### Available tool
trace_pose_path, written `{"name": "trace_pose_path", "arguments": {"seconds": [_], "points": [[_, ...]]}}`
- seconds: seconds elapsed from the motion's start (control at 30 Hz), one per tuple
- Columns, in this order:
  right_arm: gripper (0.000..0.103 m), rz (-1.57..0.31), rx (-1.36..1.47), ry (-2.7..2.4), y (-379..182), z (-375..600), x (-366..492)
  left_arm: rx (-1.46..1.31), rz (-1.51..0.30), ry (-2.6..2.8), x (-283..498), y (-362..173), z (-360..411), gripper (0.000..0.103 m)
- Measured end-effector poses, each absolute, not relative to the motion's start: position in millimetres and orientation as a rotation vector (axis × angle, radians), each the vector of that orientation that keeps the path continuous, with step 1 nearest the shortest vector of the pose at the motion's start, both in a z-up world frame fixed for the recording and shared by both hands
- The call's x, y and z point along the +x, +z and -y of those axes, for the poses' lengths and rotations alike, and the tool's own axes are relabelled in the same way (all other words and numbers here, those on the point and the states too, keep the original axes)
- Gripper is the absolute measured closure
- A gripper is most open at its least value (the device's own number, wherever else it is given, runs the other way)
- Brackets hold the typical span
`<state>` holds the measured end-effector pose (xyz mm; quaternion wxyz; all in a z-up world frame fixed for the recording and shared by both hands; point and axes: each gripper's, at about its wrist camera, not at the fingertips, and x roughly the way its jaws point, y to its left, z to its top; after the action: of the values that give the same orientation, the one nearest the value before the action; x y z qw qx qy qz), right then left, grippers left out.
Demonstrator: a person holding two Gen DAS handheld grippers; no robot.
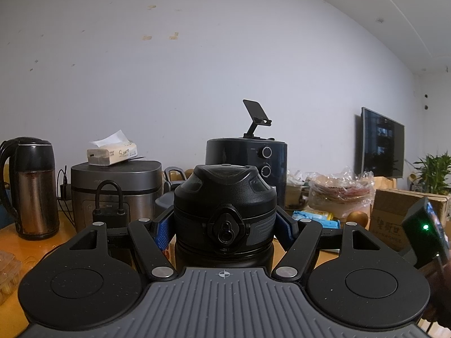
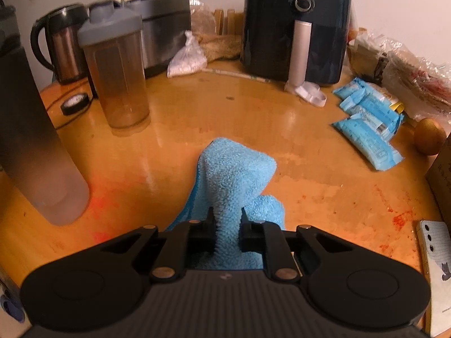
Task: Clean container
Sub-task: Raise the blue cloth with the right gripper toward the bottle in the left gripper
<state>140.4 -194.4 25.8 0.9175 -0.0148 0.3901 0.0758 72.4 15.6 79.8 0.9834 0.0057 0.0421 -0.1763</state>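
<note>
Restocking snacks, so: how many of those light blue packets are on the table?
3 light blue packets, clustered on the table right of the air fryer: two overlapping at the back, one nearer. More may hide beneath.

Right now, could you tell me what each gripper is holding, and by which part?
The left gripper clamps the black bottle just under its lid. The right gripper pinches a bunched fold of the blue cloth.
</note>
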Motion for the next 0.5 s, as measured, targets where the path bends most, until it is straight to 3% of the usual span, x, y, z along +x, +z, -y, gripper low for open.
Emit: {"name": "trace_pose_path", "arguments": {"seconds": [0.5], "points": [[0.098,-0.552,0.052,0.194,43.0,206.6,111.3,0.017,-0.092,-0.354,74.2,79.8,-14.6,0.035]]}}
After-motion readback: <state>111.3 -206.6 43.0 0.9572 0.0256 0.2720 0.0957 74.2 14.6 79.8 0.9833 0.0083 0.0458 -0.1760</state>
